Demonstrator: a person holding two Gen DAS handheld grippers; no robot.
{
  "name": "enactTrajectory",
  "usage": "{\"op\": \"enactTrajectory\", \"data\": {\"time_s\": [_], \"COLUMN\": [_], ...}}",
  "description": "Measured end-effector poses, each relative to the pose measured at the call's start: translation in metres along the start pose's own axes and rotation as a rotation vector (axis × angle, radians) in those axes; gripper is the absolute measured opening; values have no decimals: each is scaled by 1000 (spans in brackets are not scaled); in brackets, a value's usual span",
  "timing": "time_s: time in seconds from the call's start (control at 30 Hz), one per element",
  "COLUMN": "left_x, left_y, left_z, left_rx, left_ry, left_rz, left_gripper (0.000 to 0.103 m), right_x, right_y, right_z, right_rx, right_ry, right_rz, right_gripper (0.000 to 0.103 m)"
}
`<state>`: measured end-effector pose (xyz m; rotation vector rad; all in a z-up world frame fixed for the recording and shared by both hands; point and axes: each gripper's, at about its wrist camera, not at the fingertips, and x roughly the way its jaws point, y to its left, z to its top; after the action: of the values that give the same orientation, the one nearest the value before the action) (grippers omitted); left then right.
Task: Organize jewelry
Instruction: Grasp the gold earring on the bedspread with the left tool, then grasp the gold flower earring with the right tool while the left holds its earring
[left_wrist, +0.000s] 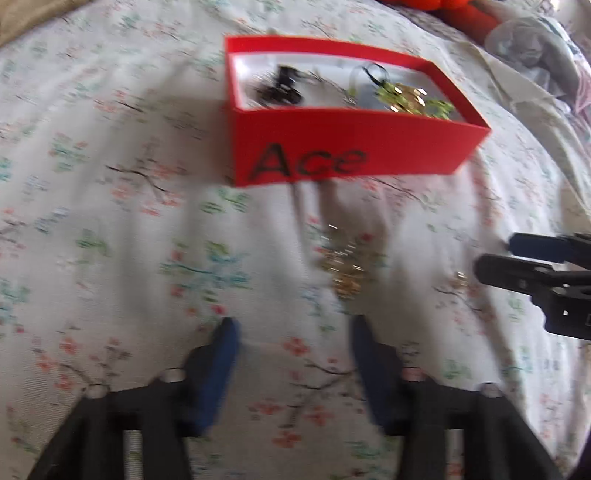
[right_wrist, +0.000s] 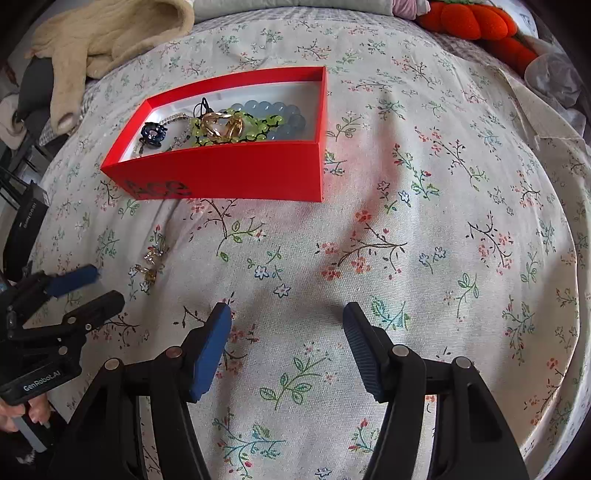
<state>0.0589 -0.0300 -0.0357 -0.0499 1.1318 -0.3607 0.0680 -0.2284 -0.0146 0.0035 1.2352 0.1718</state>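
On floral sheet (right_wrist: 424, 229), red box (right_wrist: 229, 177) w/ beads (right_wrist: 280, 114); gold earrings (right_wrist: 149, 264) blurred in left view. Both grippers, left (left_wrist: 291, 328) & right (right_wrist: 286, 314), are held w/ fingers apart.

Open floral bedspread (right_wrist: 424, 229) right of red box (right_wrist: 236, 173); left of it, loose gold earrings (right_wrist: 147, 271) blocking the lane.

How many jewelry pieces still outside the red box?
2 visible: a clear-stone piece and a gold ring-like piece just nearer, both on the bedspread near the left tongs. Folds may hide more.
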Motion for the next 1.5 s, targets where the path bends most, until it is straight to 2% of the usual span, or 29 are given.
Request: {"op": "enactTrajectory", "data": {"time_s": [0.27, 0.8, 0.93, 0.97, 1.5], "left_x": [8, 21, 21, 21, 8], "left_y": [-17, -29, -29, -30, -23], "left_z": [4, 15, 16, 17, 9], "left_rx": [40, 70, 73, 76, 71], "left_ry": [-15, -70, -66, -64, -46], "left_rz": [-56, 21, 12, 9, 9], "left_gripper": [33, 33, 14, 12, 12], "right_x": [-1, -3, -2, -2, -2], "right_y": [-2, -6, -9, -9, -11], "right_z": [-4, -3, -2, -2, 2], "right_rx": [-7, 2, 11, 14, 68], "right_ry": [5, 11, 12, 13, 25], "right_rz": [12, 20, 23, 25, 66], "right_gripper": [66, 66, 66, 66, 66]}}
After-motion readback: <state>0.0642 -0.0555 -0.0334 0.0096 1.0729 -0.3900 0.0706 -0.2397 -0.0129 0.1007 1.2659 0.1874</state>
